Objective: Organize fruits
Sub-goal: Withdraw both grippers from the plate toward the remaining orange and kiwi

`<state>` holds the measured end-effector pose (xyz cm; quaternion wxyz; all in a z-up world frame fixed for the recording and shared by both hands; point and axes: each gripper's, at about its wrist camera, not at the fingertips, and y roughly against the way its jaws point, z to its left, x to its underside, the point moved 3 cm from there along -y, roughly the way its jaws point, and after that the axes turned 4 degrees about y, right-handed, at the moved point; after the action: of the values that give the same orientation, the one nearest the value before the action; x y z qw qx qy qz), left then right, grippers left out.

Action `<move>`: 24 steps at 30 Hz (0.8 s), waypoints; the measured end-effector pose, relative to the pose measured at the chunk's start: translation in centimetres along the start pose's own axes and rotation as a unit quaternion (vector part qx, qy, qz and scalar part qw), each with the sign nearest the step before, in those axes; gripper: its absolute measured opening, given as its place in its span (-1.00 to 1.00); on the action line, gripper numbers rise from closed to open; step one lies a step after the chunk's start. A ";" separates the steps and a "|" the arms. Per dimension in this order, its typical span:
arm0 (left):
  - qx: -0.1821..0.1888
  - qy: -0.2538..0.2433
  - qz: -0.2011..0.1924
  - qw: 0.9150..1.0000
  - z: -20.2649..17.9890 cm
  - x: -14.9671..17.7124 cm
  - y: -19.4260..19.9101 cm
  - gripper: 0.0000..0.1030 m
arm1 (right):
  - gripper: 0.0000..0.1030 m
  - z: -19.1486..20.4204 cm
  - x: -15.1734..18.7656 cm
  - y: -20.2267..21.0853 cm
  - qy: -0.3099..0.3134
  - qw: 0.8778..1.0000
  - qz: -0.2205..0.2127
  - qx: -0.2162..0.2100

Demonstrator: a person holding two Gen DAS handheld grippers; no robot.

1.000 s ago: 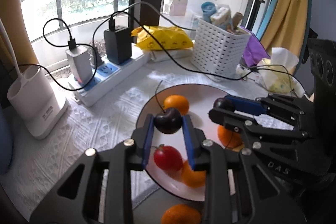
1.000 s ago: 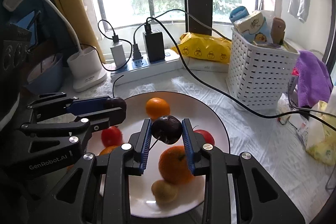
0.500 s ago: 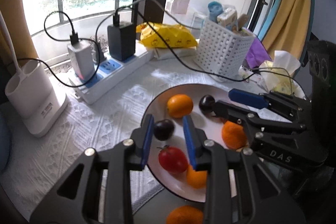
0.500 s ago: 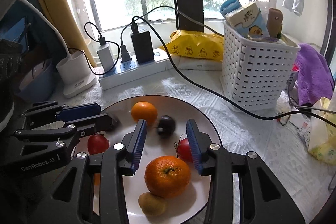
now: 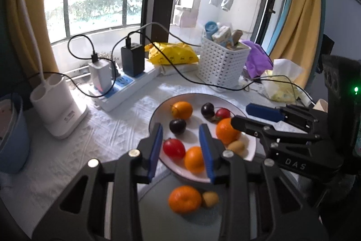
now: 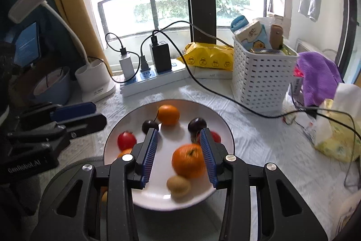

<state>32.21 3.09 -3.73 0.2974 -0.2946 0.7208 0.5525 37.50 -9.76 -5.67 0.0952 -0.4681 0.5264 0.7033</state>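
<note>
Both hand-held grippers hover over the white plate [image 6: 223, 128] with nothing between their blue pads. The left hand-held gripper [image 5: 181, 146] stands spread at the lower centre of its view, and the right hand-held gripper [image 6: 178, 150] is likewise spread wide at the lower centre of its own.

The fruit sits on the plate at mid-frame. Two dark cherries [image 5: 177, 125] lie near the far side, beside a small orange [image 5: 182, 109]. Cherry tomatoes [image 5: 173, 148] and a larger orange [image 6: 188, 160] lie closer to the cameras, with a brownish kiwi-like fruit [image 6: 178, 186] at the near rim. In the left wrist view, a further orange [image 5: 184, 199] and a small brown fruit [image 5: 209, 199] rest off the plate on a grey round surface at the bottom of the frame.

The cherries and tomatoes are probably light, smooth and easily bruised; a gentle pinch across the widest part of the body, not the stem, looks safest, since round skins may roll or squirt out. The oranges seem firmer and heavier, with dimpled peel that should grip well across the middle. The kiwi-like fruit is likely soft, so light pressure on its short axis would suit it.
</note>
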 end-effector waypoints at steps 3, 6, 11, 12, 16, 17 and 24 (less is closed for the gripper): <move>0.002 0.004 -0.002 1.000 0.0 0.7 1.2 -0.32 | -0.19 0.5 0.9 1.0 0.001 1.000 0.003 0.000; 0.009 0.013 -0.007 1.000 0.1 1.5 2.6 -0.32 | -0.19 1.0 1.7 2.2 -0.002 1.000 0.001 0.000; 0.001 0.014 -0.014 1.000 0.5 2.6 4.6 -0.32 | -0.19 1.9 2.5 3.1 0.001 1.000 0.004 0.001; 0.000 0.017 -0.015 1.000 0.7 2.9 4.9 -0.32 | -0.19 2.2 2.7 3.2 0.003 1.000 0.005 0.001; -0.004 0.027 -0.014 1.000 1.3 4.1 5.5 -0.31 | -0.19 3.1 3.4 3.5 0.009 1.000 0.009 -0.002; -0.004 0.030 -0.012 0.999 1.5 4.4 5.6 -0.30 | -0.19 3.3 3.5 3.5 0.010 1.000 0.011 -0.003; -0.013 0.053 0.006 0.998 2.4 7.1 6.0 -0.30 | -0.19 5.1 4.8 3.4 0.016 0.999 0.024 -0.025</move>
<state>23.33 6.06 -5.87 0.2516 -0.3231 0.7297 0.5475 29.93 -8.72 -7.08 0.0586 -0.4684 0.5214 0.7108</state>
